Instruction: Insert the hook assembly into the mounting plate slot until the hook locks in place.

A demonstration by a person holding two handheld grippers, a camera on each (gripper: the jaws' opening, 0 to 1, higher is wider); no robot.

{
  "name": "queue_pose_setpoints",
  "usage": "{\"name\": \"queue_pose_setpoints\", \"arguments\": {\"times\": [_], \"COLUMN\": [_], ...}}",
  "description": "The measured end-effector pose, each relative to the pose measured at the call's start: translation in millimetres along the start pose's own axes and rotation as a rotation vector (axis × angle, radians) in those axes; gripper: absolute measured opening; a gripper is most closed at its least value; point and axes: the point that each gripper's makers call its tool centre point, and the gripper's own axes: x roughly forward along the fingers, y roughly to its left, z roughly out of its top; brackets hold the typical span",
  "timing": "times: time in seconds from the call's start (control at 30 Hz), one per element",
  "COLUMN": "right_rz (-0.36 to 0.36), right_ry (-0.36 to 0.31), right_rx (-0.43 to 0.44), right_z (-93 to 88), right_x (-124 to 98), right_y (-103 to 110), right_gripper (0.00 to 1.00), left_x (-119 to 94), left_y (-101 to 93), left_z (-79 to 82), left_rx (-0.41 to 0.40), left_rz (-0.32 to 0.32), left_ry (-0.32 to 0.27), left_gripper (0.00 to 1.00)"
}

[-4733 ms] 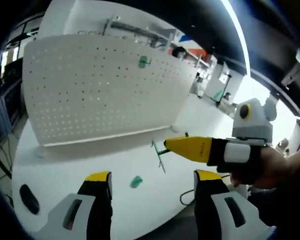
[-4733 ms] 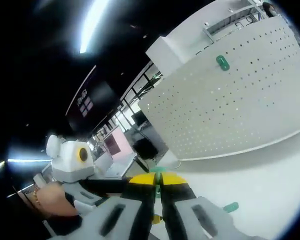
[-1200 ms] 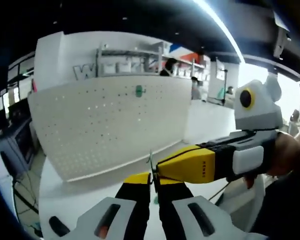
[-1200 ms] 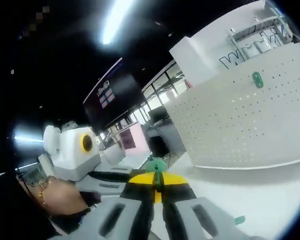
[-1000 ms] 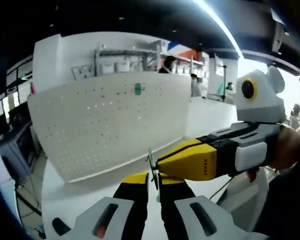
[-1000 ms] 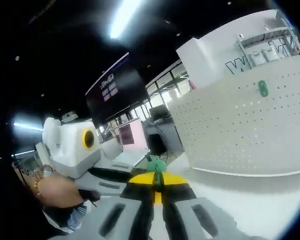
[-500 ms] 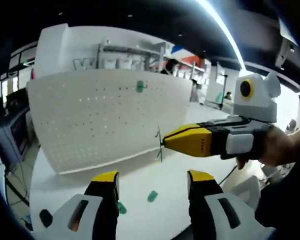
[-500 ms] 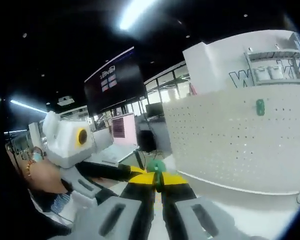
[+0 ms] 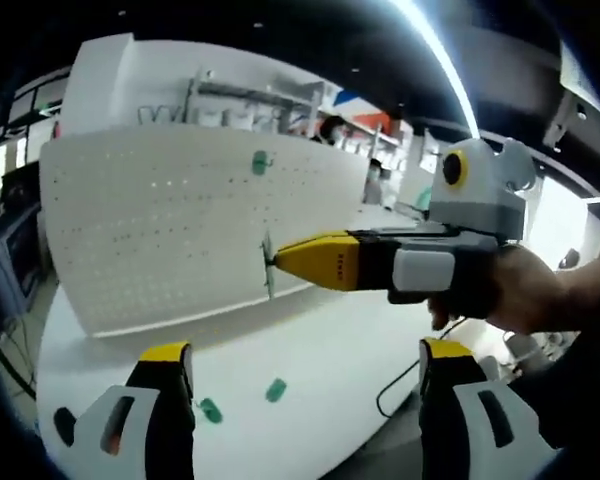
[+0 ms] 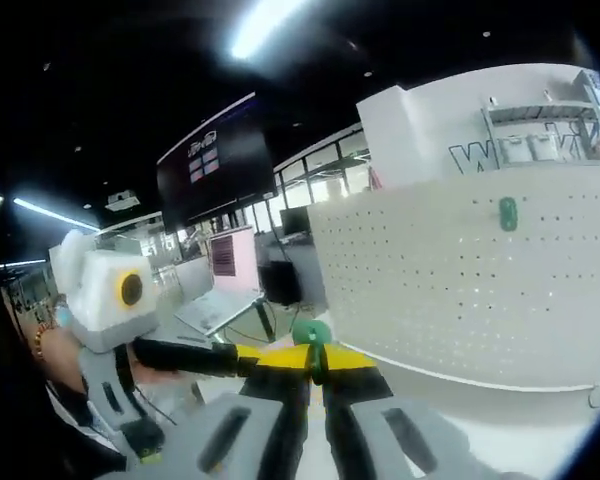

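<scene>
A: Where the right gripper comes in from 3 o'clock in the left gripper view, what's pinched?
B: Jaws pressed on the thin wire hook, just off the white pegboard
A: Left gripper?
B: Jaws spread wide, nothing between; two green pieces lie on the table at 6 o'clock

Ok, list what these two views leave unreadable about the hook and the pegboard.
- Hook, left gripper view: thin and blurred, shape unclear.
- Hook, right gripper view: pinched in the right gripper; just its green cap shows.
- Pegboard slot: holes too small to pick out.
- Green pieces on the table: too small to identify.
</scene>
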Motion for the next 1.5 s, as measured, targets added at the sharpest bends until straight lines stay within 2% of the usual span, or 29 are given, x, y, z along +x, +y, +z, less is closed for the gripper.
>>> {"name": "queue_pose_setpoints", "arguments": {"times": [0.23, 0.4, 0.57, 0.73, 0.83, 0.93, 1.13, 1.5], "right_rz": [-0.032, -0.080, -0.130, -0.198, -0.227, -0.257, -0.314, -0.402], "right_ry": [-0.022, -0.064, -0.099, -0.130, -0.157, -0.156, -0.179, -0.196], "right_rx": [-0.006, -0.023, -0.037, -0.056, -0.063, -0.099, -0.062, -0.068], "right_z": [7.4, 17.3, 26.3, 35.7, 44.8, 49.3, 57.2, 64.2], "right_x": [2.0, 1.2, 1.9, 2.3, 0.4, 0.6, -1.8, 1.2], "right_y": [-10.2, -22.9, -37.8, -60.8, -74.5, -88.7, -116.2, -156.3], "right_gripper": [0.01, 0.01, 0.01, 0.01, 0.01, 0.01, 0.01, 0.01], "left_x": [1.1, -3.3, -9.0, -11.0, -14.3, -15.2, -13.1, -15.2], "left_y": [0.6, 13.4, 24.5, 29.2, 31.2, 32.8, 34.1, 42.1], "left_z": [-1.5, 0.5, 2.6, 1.8, 5.0, 8.0, 6.5, 2.1], "left_rx": [0.001, 0.018, -0.002, -0.011, -0.007, -0.007, -0.015, -0.044], "left_rz": [-0.002, 0.054, 0.077, 0.096, 0.109, 0.117, 0.109, 0.125], "left_ry": [0.014, 0.007, -0.005, -0.005, -0.022, -0.028, -0.026, -0.014], "left_gripper": [1.00, 1.00, 1.00, 0.98, 0.94, 0.96, 0.97, 0.98]}}
